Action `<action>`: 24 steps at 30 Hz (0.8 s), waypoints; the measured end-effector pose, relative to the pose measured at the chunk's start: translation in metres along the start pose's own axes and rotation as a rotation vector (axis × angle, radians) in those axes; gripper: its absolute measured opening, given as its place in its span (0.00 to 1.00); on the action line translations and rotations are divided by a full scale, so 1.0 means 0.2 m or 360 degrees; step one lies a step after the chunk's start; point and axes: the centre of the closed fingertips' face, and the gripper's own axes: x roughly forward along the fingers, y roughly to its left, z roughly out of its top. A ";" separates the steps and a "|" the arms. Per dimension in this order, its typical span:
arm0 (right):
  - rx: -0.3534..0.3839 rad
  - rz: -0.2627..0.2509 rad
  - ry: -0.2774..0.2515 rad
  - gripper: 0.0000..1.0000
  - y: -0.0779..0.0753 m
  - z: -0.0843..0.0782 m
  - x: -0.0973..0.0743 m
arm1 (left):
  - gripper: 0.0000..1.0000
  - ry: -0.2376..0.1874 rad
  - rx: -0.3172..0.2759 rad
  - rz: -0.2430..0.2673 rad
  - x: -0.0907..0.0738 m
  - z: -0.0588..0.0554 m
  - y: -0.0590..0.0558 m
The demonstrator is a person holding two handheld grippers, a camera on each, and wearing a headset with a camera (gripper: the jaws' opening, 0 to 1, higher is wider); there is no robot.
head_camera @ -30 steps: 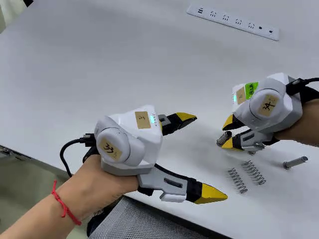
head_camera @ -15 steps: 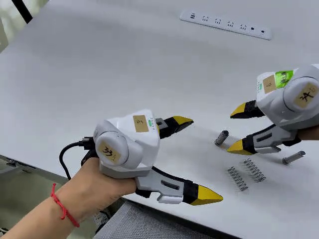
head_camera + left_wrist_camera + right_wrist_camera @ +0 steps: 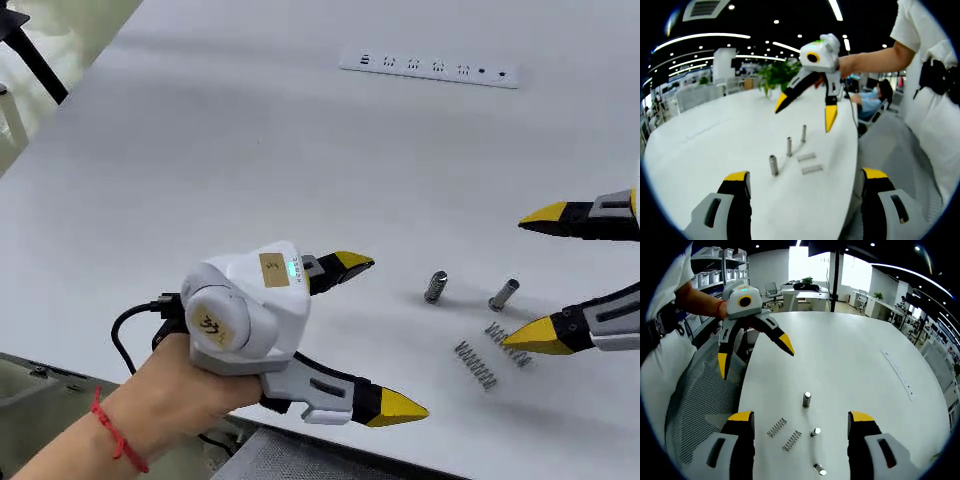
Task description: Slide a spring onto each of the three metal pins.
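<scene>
White matte tabletop (image 3: pixel 250 150), smooth and bare-looking. Left gripper (image 3: pixel 385 335): glossy white plastic shell, black jaws with yellow wedge tips, spread wide and holding nothing. Tan paper sticker (image 3: pixel 274 269) on its top carries a handwritten mark, too small to read; a second sticker on the round end cap is likewise scrawled. Red cord bracelet (image 3: pixel 115 437) on the wrist. Right gripper (image 3: pixel 522 280): same yellow-tipped jaws, parted, nothing between them.

Short steel pin with a ribbed coil round it (image 3: pixel 435 286) stands upright between the grippers. Bare polished steel pin (image 3: pixel 503 293) stands just beside it. Third steel pin (image 3: pixel 819 469) stands further along. Two loose grey wire springs (image 3: pixel 476 365) lie flat side by side near the pins. Long white power strip (image 3: pixel 430 68) at the far edge; its markings are illegible.
</scene>
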 end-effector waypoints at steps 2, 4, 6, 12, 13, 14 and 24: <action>0.0014 -0.0011 -0.0027 0.80 0.01 -0.02 -0.04 | 0.92 0.0025 0.0014 -0.0008 0.00 0.00 -0.01; 0.0017 -0.0020 -0.0061 0.84 0.02 -0.04 -0.09 | 0.91 0.0081 0.0055 -0.0022 0.01 -0.02 -0.02; 0.0022 -0.0028 -0.0099 0.87 0.04 -0.07 -0.14 | 0.90 0.0113 0.0092 -0.0039 0.01 -0.03 -0.03; 0.0104 -0.0080 -0.0202 0.90 0.04 -0.20 -0.26 | 0.85 0.0238 0.0168 -0.0084 0.03 -0.06 -0.03; 0.0135 -0.0091 -0.0190 0.90 0.04 -0.25 -0.28 | 0.85 0.0276 0.0200 -0.0109 0.04 -0.07 -0.04; 0.0144 -0.0102 -0.0180 0.90 0.03 -0.29 -0.29 | 0.83 0.0302 0.0235 -0.0121 0.05 -0.08 -0.05; 0.0271 -0.0207 -0.0204 0.90 0.07 -0.48 -0.42 | 0.62 0.0495 0.0433 -0.0242 0.23 -0.10 -0.10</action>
